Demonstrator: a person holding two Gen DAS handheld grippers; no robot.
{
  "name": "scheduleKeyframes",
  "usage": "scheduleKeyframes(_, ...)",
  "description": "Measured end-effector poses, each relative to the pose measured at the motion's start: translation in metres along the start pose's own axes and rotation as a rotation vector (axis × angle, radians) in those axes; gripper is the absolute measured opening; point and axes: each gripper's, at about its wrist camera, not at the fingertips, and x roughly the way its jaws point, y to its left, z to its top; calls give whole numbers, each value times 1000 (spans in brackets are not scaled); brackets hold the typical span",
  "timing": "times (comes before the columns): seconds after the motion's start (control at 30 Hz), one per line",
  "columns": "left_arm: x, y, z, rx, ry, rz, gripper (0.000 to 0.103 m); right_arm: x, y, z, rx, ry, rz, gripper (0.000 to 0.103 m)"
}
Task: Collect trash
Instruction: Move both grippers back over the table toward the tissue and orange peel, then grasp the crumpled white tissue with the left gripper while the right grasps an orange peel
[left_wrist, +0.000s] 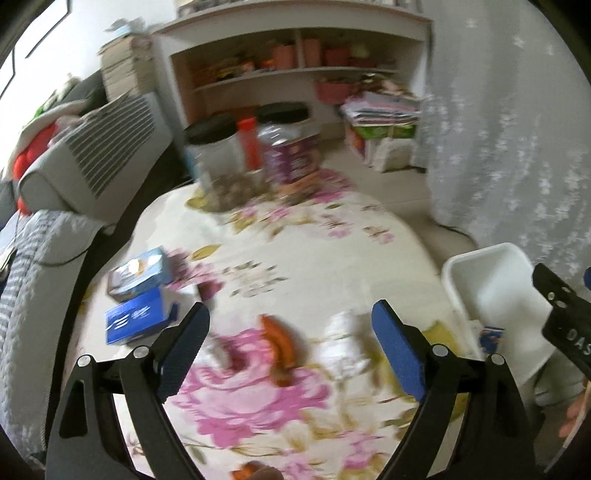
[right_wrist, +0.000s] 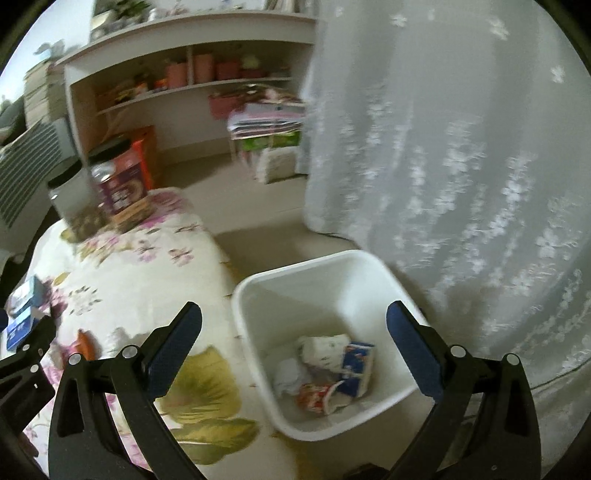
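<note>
Trash is what we are after, and in the left wrist view two pieces lie on the floral tablecloth (left_wrist: 280, 236) just ahead of our left gripper (left_wrist: 291, 350): an orange wrapper (left_wrist: 279, 343) at about twelve o'clock from the fingers and a crumpled white tissue (left_wrist: 341, 339) at one o'clock. The jaws stand wide apart with nothing between them. We judge this to be the reach for the next piece; the move calls for lowering until the blue pads bracket one piece, then closing. Two blue boxes (left_wrist: 138, 295) sit at ten o'clock, well apart from the wrapper, so the approach is free. The tablecloth's edge curves away at three o'clock, where the white bin (left_wrist: 491, 280) stands beside it and the right gripper's black body (left_wrist: 565, 314) crowds the frame's side. Jars and bottles cluster at the far end, at twelve o'clock, and need no attention.

From the right wrist view, our right gripper (right_wrist: 295, 350) hangs over the bin (right_wrist: 258, 295), its fingers also spread wide and empty. Paper scraps and a blue-and-white carton (right_wrist: 356, 365) already lie on the bin's floor. The cloth's edge runs at nine o'clock of the bin; a lace curtain (right_wrist: 461, 166) hangs at two o'clock, close behind it, leaving little room on that side. The left gripper's frame shows at eight o'clock.
</note>
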Motion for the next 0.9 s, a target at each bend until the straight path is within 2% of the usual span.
scheduleKeyframes(0.2, 27, 46, -13, -77, 77, 60, 87, 5, 43, -2, -74, 11, 31, 96)
scheduleKeyframes(0.5, 94, 99, -29, -220, 229, 172, 87, 19, 71, -8, -141, 52, 33, 96)
scheduleKeyframes(0.7, 129, 117, -34, -299, 294, 165, 86, 30, 84, -9, -162, 81, 40, 96)
scheduleKeyframes(0.73, 133, 120, -35, -312, 307, 150, 84, 32, 88, -10, -168, 87, 42, 96)
scheduleKeyframes(0.8, 139, 123, -39, -323, 322, 122, 66, 35, 94, -11, -182, 99, 52, 96)
scheduleKeyframes(0.83, 141, 123, -42, -321, 330, 96, 63, 37, 100, -12, -196, 108, 62, 96)
scheduleKeyframes(0.9, 138, 121, -43, -275, 315, 74, 46, 38, 109, -14, -223, 118, 78, 96)
